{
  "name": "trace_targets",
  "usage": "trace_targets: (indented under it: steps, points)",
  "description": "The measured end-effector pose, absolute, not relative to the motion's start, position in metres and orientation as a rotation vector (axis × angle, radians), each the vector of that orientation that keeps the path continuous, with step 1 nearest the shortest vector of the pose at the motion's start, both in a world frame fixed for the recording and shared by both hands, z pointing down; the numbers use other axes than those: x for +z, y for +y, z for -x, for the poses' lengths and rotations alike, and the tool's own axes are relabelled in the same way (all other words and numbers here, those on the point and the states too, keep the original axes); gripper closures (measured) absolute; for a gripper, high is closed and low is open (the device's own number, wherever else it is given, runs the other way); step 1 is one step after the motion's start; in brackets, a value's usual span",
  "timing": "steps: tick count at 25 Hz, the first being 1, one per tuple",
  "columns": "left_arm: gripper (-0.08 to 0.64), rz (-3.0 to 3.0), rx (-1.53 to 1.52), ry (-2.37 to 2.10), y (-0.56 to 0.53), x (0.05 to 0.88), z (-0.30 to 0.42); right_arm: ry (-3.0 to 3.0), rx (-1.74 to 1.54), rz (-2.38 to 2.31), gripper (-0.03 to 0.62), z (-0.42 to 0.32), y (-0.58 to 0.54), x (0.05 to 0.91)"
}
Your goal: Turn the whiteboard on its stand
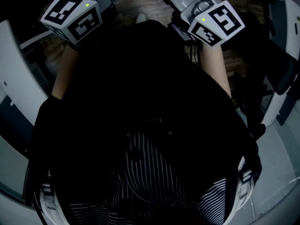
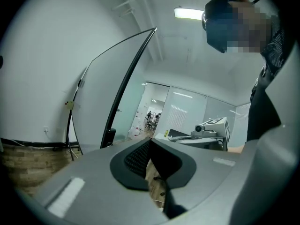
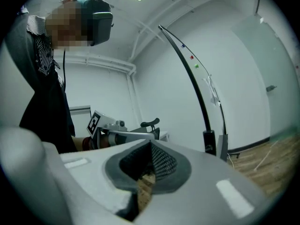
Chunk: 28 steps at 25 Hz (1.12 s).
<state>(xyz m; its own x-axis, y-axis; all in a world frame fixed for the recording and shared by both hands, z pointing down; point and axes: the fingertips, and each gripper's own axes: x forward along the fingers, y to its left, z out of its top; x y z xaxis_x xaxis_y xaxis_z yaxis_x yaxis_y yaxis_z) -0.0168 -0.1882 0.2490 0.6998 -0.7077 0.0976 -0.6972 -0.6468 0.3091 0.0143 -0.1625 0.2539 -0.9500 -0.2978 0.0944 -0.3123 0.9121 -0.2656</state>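
The whiteboard (image 2: pixel 101 93) stands to the left in the left gripper view, seen nearly edge-on, with a black frame and a dark stand post (image 2: pixel 108 137) on the wooden floor. A white board (image 3: pixel 243 78) with a black rim and post (image 3: pixel 209 142) also fills the right of the right gripper view. My left gripper (image 2: pixel 151 140) is shut and empty, away from the board. My right gripper (image 3: pixel 150 142) is likewise shut on nothing. In the head view only their marker cubes (image 1: pixel 72 14) (image 1: pixel 216 21) show, held in front of the person's dark torso.
White curved panels (image 1: pixel 14 78) (image 1: pixel 287 46) flank the person in the head view. Wooden floor (image 3: pixel 276 165) with a loose cable lies at the right. A glass wall and open doorway (image 2: pixel 150 116) lie behind. Each gripper shows in the other's view (image 2: pixel 213 125) (image 3: pixel 122 128).
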Motion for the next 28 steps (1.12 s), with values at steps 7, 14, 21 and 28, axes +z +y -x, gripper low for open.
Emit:
trace_targets:
  steps: [7, 14, 21, 28]
  points:
    - [0.558, -2.542, -0.031, -1.11, -0.206, 0.263, 0.014, -3.013, 0.472, -0.486, 0.591, -0.025, -0.189, 0.268]
    - [0.558, -2.554, -0.012, -1.101, -0.212, 0.264, 0.008, -3.028, 0.468, -0.481, 0.591, -0.021, -0.203, 0.264]
    - [0.558, -2.631, -0.023, -1.042, -0.23, 0.248, -0.014, -3.052, 0.388, -0.581, 0.591, -0.043, -0.22, 0.241]
    - [0.558, -2.668, -0.051, -0.893, -0.275, 0.236, 0.016, -3.014, 0.409, -0.817, 0.591, -0.015, -0.265, 0.232]
